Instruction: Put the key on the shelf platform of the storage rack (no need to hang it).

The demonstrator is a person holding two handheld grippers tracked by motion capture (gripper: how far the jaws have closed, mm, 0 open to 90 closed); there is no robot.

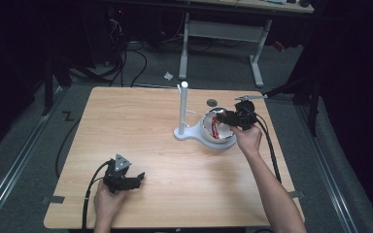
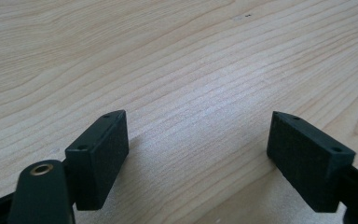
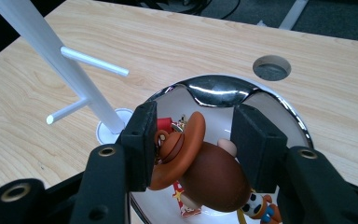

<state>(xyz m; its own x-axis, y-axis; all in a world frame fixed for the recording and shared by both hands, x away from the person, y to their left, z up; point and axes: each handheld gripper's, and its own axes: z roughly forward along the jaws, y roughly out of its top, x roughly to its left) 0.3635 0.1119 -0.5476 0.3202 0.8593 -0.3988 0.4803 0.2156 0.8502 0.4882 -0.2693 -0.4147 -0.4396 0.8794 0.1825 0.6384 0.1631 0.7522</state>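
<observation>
A brown toy figure [image 3: 214,175] with an orange, hat-like top lies in a shiny metal bowl [image 3: 223,91] at the right of the wooden table [image 1: 141,126], seen between the 2 black jaws of the right gripper [image 3: 193,140]. The jaws stand narrowly apart on either side of the toy; the left one looks to touch the orange part, while a slim gap shows at the right one, so a firm grip cannot be told. Red, white and blue bits of other small toys [image 3: 261,207] lie beneath it in the bowl. Just beside the bowl rises a white stand [image 1: 183,109] with 2 short pegs. In the high view, the left gripper [image 1: 126,179] rests near the table's front edge, well apart from the bowl, jaws wide over bare wood.
</observation>
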